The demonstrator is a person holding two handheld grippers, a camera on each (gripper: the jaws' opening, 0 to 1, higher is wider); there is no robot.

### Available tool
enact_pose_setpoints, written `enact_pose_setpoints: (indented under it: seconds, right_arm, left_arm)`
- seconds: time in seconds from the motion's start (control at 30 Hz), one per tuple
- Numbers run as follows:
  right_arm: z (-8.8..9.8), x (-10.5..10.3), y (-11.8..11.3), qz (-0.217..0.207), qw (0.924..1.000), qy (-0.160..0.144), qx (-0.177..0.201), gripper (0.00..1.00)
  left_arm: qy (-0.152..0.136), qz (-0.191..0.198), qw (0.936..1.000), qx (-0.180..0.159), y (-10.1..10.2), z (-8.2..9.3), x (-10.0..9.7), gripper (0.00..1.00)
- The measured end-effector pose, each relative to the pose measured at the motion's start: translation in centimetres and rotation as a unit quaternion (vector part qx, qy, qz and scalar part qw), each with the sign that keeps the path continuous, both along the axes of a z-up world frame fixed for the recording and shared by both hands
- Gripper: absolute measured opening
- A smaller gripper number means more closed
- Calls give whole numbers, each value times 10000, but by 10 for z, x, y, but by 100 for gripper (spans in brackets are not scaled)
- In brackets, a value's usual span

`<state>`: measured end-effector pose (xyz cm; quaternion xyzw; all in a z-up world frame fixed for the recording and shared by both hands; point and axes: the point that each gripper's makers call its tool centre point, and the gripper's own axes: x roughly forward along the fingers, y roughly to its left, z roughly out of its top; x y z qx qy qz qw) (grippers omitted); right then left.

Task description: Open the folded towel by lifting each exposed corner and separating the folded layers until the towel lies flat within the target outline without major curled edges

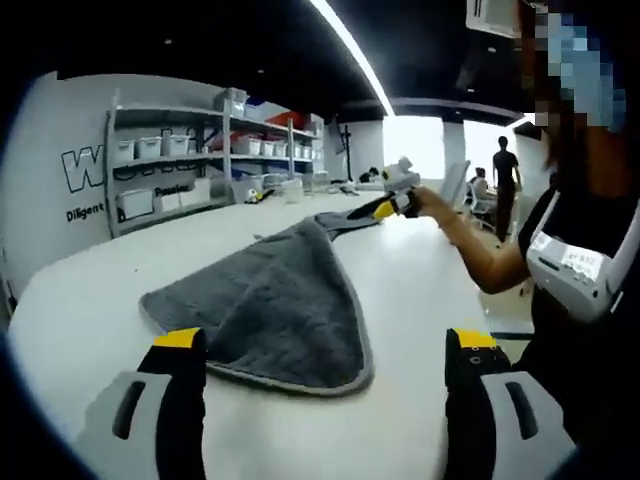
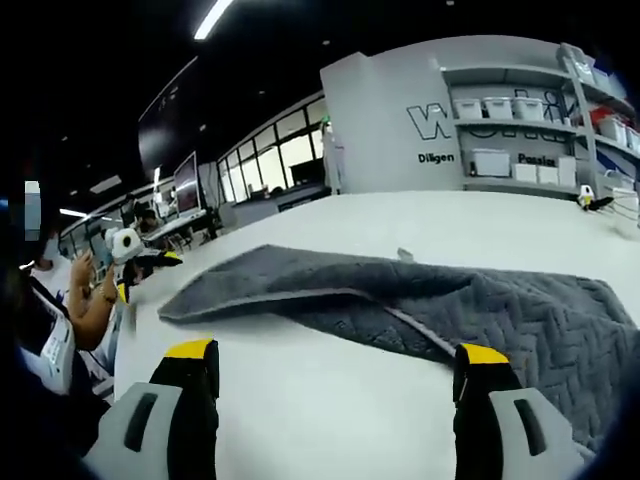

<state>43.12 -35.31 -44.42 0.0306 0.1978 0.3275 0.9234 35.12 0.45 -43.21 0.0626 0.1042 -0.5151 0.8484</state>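
The grey towel [image 1: 270,305] lies partly folded on the white counter [image 1: 80,320], just ahead of the left tongs [image 1: 325,345], whose jaws stand spread with nothing between them. The right tongs [image 2: 335,360] also gape, released, with the towel's folded layers directly before them. Storage shelves [image 1: 190,165] stand beyond the counter.

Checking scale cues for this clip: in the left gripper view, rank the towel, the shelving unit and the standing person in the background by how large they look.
1. towel, largest, though it lies nearest the camera.
2. shelving unit, clearly smaller in the picture.
3. standing person, smallest, far off by the windows.
Apparent size only; distance skews it.
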Motion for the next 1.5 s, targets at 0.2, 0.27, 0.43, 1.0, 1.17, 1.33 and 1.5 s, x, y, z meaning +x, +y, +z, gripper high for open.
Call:
enact_pose_setpoints:
  seconds: [0.2,0.27,0.43,1.0,1.17,1.33,1.5]
  right_arm:
    - [3,-2,10,154,9996,-55,-216,99]
    - [6,-3,15,246,9992,-120,-278,99]
    - [23,5,16,166,9974,-574,-406,99]
    - [3,35,9,311,9742,-615,-2151,68]
    - [-7,44,11,330,9677,-629,-2421,65]
    - [-7,56,15,433,9623,-788,-2569,43]
    - [-10,81,7,257,9540,-713,-2900,32]
  left_arm:
    - [88,199,9998,-13,9,-4,2,99]
    - [143,244,9996,-25,10,-5,1,99]
    - [316,372,9987,-112,12,-3,2,99]
    - [568,702,9959,-99,19,-10,6,99]
    - [571,821,9948,-203,24,-9,11,99]
    - [555,887,9941,-301,29,-5,16,99]
    - [500,895,9938,-418,28,1,16,99]
